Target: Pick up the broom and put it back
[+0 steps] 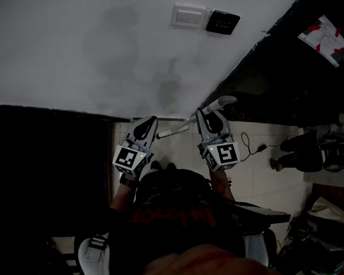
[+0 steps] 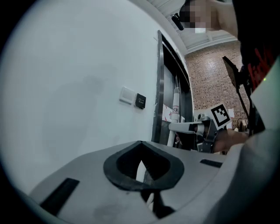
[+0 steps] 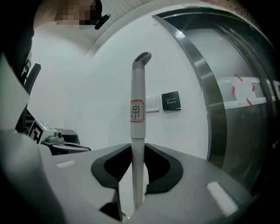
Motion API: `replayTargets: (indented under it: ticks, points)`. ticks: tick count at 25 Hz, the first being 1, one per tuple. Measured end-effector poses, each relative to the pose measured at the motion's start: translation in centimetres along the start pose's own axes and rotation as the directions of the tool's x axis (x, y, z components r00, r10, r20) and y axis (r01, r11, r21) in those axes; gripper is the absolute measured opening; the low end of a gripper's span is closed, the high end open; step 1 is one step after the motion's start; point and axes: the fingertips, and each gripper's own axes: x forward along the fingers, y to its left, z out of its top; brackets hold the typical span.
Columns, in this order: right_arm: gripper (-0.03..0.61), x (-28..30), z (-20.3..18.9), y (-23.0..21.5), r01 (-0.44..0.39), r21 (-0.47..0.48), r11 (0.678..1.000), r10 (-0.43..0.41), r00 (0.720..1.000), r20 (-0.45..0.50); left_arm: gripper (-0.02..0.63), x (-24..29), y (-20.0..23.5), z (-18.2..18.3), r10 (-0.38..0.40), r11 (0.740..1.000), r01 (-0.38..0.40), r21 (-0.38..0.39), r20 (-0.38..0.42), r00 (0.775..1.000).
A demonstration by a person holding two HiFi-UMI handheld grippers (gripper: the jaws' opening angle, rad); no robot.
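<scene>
The broom shows as a pale grey handle (image 3: pixel 137 113) with a red-bordered label and a curved top end. It stands upright between the jaws of my right gripper (image 3: pixel 138 146), which is shut on it. In the head view the handle (image 1: pixel 178 128) runs slantwise past my right gripper (image 1: pixel 210 116), in front of the white wall. My left gripper (image 1: pixel 148 124) hangs beside it to the left, apart from the handle. Its pads meet with nothing between them (image 2: pixel 141 144). From the left gripper view the handle (image 2: pixel 176 103) rises beside the doorway. The broom's head is hidden.
On the white wall are a light switch plate (image 1: pixel 190 16) and a black EXIT button (image 3: pixel 171 101). A metal door frame (image 3: pixel 210 96) and a dark glass door with a taped paper (image 1: pixel 327 35) stand to the right. Cables and dark equipment (image 1: pixel 313 151) lie on the tiled floor (image 1: pixel 261 172).
</scene>
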Motion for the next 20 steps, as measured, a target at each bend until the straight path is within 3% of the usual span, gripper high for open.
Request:
replayTargets:
  ticks: [5, 14, 17, 20]
  points:
    - [0.089, -1.2, -0.4, 0.3, 0.008, -0.014, 1.0, -0.008, 1.0, -0.008, 0.003, -0.1, -0.3, 0.6, 0.016, 0.999, -0.014, -0.037, 0.045, 0.999]
    - [0.089, -2.3, -2.4, 0.0, 0.004, 0.018, 1.0, -0.003, 0.998, -0.055, 0.003, -0.6, -0.4, -0.5, 0.011, 1.0, -0.011, -0.02, 0.016, 1.0]
    - [0.089, -2.4, -5.4, 0.2, -0.037, 0.019, 0.999, 0.039, 0.99, -0.132, 0.003, -1.2, -1.2, -0.3, 0.013, 0.999, -0.014, -0.051, -0.009, 1.0]
    - [0.089, -1.7, -10.9, 0.0, -0.067, 0.055, 0.996, 0.078, 0.968, -0.237, 0.003, -2.2, -1.4, -0.6, 0.02, 0.999, -0.02, -0.045, -0.002, 1.0]
